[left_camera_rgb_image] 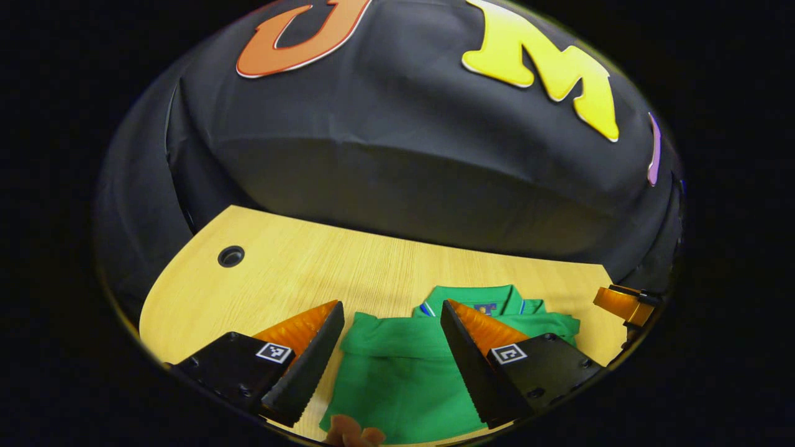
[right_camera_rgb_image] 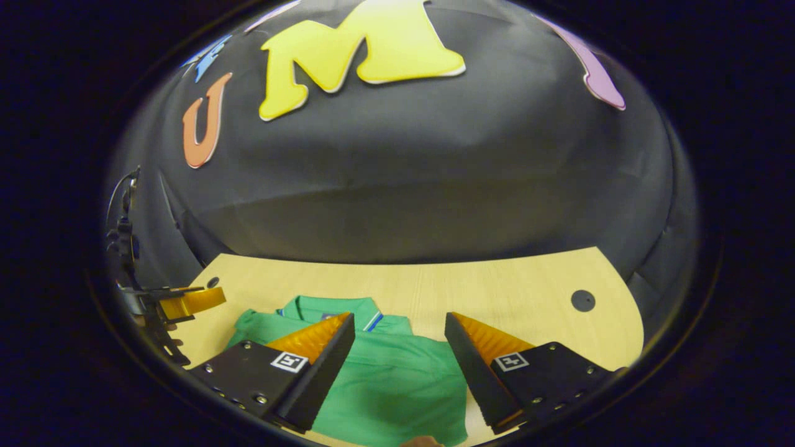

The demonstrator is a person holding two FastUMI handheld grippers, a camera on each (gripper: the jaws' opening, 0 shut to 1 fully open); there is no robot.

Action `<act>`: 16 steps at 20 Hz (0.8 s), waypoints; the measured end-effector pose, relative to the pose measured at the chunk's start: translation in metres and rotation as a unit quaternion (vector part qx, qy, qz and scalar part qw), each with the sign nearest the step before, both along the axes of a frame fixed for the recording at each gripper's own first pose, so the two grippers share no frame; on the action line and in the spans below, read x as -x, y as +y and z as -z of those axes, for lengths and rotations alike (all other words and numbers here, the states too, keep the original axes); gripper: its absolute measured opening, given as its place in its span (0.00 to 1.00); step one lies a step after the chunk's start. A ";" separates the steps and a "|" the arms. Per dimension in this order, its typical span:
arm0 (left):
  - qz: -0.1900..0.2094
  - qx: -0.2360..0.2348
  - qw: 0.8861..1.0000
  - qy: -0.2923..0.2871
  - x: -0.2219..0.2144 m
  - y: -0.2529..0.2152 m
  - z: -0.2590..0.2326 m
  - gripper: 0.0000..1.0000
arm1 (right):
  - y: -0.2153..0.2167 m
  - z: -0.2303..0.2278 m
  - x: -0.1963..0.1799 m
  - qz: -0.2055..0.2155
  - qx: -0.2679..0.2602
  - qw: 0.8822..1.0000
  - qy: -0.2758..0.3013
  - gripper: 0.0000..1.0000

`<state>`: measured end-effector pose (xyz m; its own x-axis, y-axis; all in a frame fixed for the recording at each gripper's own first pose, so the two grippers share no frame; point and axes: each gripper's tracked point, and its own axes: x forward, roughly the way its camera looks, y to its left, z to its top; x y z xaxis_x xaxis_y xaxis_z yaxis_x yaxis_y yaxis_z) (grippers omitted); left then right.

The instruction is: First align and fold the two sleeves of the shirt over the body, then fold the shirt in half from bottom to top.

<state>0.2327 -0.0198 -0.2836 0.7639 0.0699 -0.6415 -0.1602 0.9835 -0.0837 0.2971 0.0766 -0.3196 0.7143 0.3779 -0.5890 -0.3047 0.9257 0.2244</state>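
The green shirt (left_camera_rgb_image: pixel 404 372) lies on the wooden table (left_camera_rgb_image: pixel 323 261), collar toward the black cloth wall, and it already looks compact: the sides sit tucked in over the body with no sleeve sticking out, so I judge the sleeve folds done or nearly so and the bottom-to-top fold either next or just finished; its lower edge is hidden, so I cannot say which. The left gripper (left_camera_rgb_image: pixel 392 313) hangs above the shirt's left part with its jaws wide apart, holding nothing, and the right gripper (right_camera_rgb_image: pixel 399 323) hangs over the shirt's right part, equally spread and empty. In the left gripper view the other gripper's tip shows at the far right edge (left_camera_rgb_image: pixel 624 304); in the right gripper view the left one shows at the far left (right_camera_rgb_image: pixel 186 302). If the last fold remains, each gripper needs to drop to a bottom corner, pinch the fabric and carry it up to the collar evenly. The shirt is soft knit cloth, a polo with a ribbed collar (left_camera_rgb_image: pixel 475 297) trimmed in blue and white, lying in gentle creases. The table is pale, straight-grained, with a round dark cable hole (left_camera_rgb_image: pixel 231 256) and a curved edge. Fingertips (left_camera_rgb_image: pixel 354 433) peek in at the bottom.
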 end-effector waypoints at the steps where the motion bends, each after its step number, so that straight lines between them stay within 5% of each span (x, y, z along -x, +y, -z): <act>1: 0.004 0.002 1.000 -0.012 0.006 -0.006 -0.011 1.00 | -0.002 -0.009 0.007 0.000 0.005 1.000 -0.012 0.93; 16: 0.076 -0.051 0.984 -0.151 0.134 -0.045 -0.156 0.99 | -0.018 -0.152 0.162 -0.007 0.012 0.991 -0.130 0.93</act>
<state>0.0990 -0.0646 -0.1275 0.9254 -0.0084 -0.3790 0.0071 1.0000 -0.0047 0.1349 0.0582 -0.1678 0.8385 0.3768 -0.3936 -0.3619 0.9251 0.1146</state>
